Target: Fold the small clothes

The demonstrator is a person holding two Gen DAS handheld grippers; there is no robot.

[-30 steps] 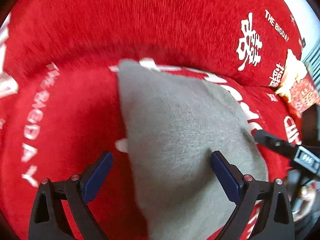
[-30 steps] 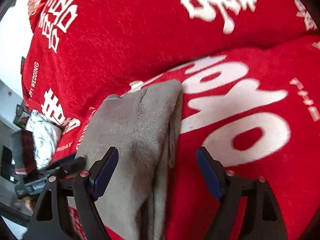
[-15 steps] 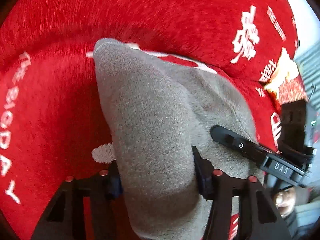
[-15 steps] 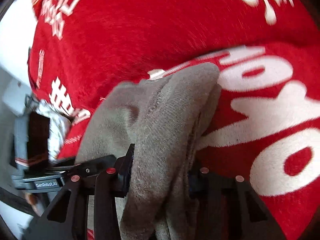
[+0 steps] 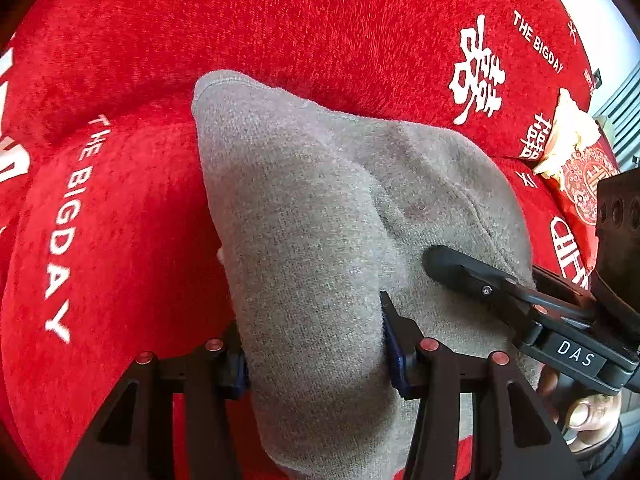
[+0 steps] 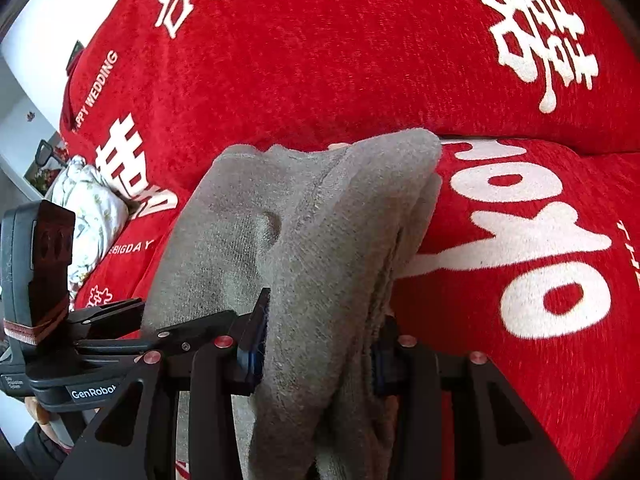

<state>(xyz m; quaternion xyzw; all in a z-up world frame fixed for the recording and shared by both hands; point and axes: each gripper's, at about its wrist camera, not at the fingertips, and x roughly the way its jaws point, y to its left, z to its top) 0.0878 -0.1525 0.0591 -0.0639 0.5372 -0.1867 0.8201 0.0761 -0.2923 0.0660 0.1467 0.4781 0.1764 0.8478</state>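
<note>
The left gripper and the right gripper each pinch the near edge of the grey garment, which lies ahead on the red cover; I would lift both evenly; carry the edge forward.

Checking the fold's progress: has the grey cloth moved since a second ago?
Yes. The grey cloth, flat then, is bunched up off the red cover, clamped by both grippers.

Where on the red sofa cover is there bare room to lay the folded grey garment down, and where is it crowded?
Bare seat cover lies left of the grey garment, by the "THE BIGDAY" lettering. In the right wrist view, more bare cover lies to the garment's right, over the large white letters. It is crowded in the middle, where the left gripper and right gripper both clamp the cloth, close together.
</note>
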